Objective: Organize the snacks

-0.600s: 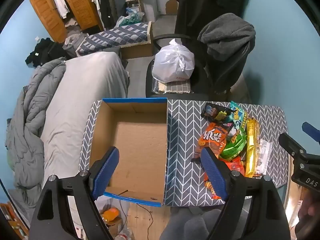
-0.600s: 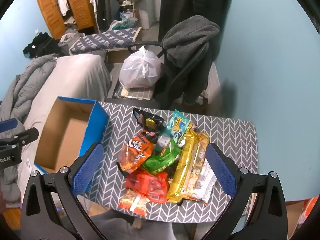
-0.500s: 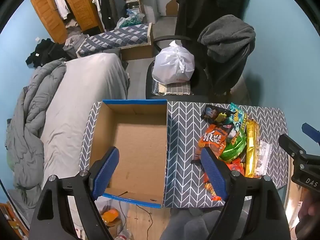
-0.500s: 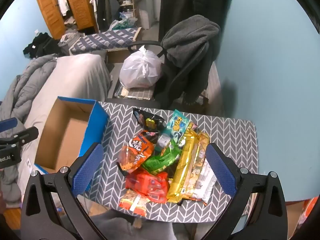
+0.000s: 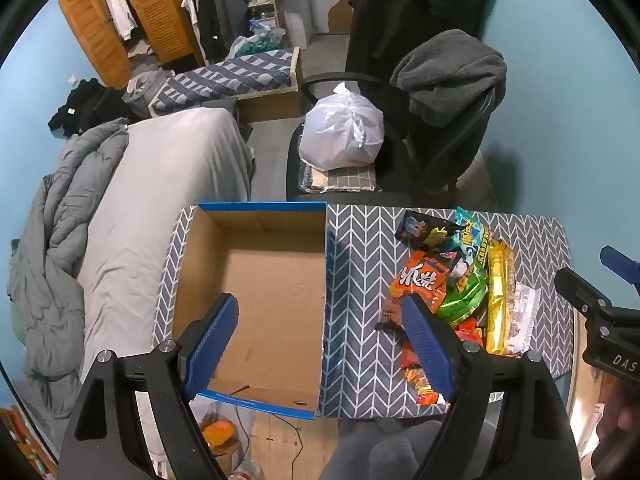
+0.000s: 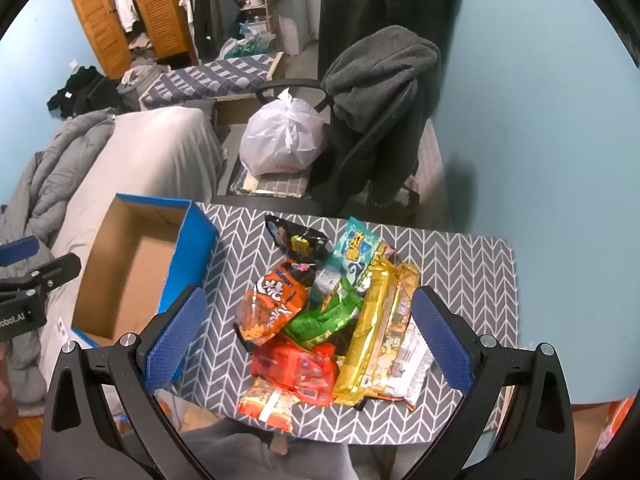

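Snacks (image 6: 328, 320) lie heaped below the spread, unladen right tongs (image 6: 318, 336) (left tongs (image 5: 320, 344) likewise agape).

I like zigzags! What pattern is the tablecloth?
Grey tablecloth with white chevrons; right wrist view.

The left gripper (image 5: 320, 344) fills the bottom of its own view. Its 2 blue pads (image 5: 212, 344) stand far apart with nothing between them, and it tips down. In the right view it shows as a black piece at the left edge.

The right gripper (image 6: 308, 340) sits low in its own frame. Its 2 blue pads (image 6: 444, 336) are wide apart too, holding nothing. It also points down. A bit of a hand (image 5: 618, 420) shows at the lower right of the left view.
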{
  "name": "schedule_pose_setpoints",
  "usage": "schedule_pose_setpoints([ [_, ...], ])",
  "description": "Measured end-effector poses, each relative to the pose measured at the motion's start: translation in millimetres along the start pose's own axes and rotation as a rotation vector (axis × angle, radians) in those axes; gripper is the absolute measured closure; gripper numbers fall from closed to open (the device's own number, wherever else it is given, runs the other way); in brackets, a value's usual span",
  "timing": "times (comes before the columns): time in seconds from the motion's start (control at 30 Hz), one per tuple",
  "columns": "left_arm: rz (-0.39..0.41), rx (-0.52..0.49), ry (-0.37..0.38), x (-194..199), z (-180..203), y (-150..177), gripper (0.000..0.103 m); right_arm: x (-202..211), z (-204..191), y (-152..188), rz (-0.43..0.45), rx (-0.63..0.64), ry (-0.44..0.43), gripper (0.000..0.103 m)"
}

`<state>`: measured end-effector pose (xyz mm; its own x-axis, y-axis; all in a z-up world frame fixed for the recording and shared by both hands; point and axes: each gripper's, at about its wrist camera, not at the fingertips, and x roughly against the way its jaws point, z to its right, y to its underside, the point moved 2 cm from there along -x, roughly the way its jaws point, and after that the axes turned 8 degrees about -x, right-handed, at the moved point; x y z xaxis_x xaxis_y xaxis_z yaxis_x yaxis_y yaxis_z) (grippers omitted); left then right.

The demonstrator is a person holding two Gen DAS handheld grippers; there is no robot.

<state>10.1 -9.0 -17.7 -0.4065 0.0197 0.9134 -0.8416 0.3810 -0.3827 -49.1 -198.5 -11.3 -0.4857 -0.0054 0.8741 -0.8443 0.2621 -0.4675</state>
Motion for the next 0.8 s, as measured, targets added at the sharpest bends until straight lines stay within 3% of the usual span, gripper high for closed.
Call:
schedule_pose_setpoints([
  [0.8,-0.014,0.0,0.011,-3.4,7.5,-1.1,0.018,-3.7,6.7,2.7,-0.016,-0.009,-0.005,0.002],
])
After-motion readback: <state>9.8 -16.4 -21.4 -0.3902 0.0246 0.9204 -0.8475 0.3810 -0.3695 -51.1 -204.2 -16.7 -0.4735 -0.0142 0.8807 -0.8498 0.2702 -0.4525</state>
